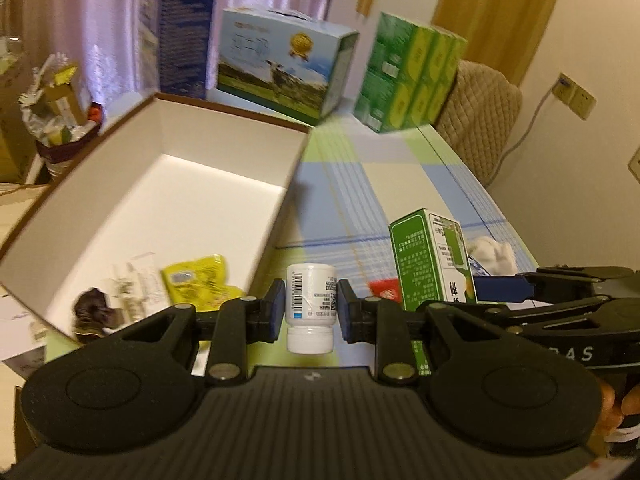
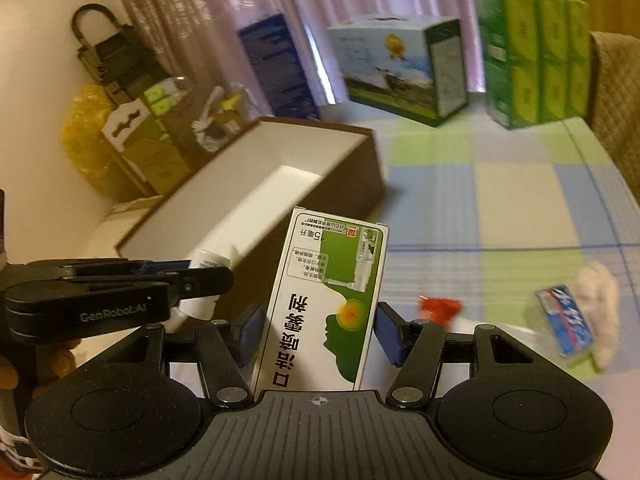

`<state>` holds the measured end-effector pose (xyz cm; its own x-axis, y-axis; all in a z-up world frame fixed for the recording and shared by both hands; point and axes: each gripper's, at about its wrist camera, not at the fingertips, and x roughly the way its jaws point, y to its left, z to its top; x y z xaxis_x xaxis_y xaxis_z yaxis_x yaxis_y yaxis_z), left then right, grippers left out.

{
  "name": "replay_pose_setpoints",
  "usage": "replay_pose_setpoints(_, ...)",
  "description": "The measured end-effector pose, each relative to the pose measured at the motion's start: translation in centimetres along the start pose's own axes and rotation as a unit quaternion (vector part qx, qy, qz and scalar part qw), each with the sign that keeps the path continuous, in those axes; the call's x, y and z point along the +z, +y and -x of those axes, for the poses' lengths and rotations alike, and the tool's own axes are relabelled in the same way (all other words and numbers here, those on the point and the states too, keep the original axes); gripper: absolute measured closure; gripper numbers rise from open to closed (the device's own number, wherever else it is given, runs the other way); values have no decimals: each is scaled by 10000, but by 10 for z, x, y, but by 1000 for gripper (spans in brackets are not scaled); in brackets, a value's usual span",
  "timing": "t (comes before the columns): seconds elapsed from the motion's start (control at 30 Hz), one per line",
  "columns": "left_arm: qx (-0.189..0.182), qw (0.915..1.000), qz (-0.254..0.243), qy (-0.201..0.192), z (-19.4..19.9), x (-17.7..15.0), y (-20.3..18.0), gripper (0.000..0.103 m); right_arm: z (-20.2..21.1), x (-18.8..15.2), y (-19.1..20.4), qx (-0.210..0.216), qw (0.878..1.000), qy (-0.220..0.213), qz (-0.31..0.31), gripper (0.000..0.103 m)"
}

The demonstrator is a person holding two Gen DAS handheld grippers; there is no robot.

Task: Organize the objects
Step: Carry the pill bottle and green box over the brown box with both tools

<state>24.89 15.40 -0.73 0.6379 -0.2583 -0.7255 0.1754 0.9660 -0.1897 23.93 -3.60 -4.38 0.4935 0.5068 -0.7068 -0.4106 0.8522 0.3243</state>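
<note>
At the far edge of the checked tablecloth (image 2: 516, 196), three cartons stand in a row before the pale curtain (image 1: 96, 20): a tall blue carton (image 1: 178, 36) at the left, a carton printed with a cow and meadow (image 1: 280, 64) in the middle, and a green multipack (image 1: 412, 76) at the right. A quilted beige cover (image 1: 480, 120) sits just right of the table, near a wall socket (image 1: 576, 94) with a cable. Left of the table, a bin (image 1: 60, 120) holds crumpled packaging.
</note>
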Motion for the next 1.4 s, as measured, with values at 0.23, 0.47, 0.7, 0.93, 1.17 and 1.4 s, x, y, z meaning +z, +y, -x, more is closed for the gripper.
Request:
replay_pose_setpoints(0.23, 269, 9994, 182, -131, 15, 7, 42, 80, -20, 23, 41, 392, 9991, -69, 137, 47)
replay_pose_setpoints(0.47, 511, 9981, 289, -159, 18, 12, 82, 80, -52, 41, 74, 617, 9978, 15, 221, 47)
replay_pose_setpoints(0.7, 639, 9972, 356, -126, 11, 21, 113, 80, -85, 55, 94, 674, 9971, 115, 333, 47)
replay_pose_setpoints(0.93, 663, 9971, 360, -45, -3, 31, 132, 80, -111, 65, 100, 599, 9973, 236, 344, 47)
replay_pose_setpoints(1.17, 653, 9974, 296, 57, -25, 45, 145, 80, -134, 73, 96, 429, 9979, 346, 354, 47)
replay_pose_setpoints(1.4, 637, 9976, 242, 157, -49, 60, 151, 80, -152, 85, 90, 272, 9981, 408, 382, 47)
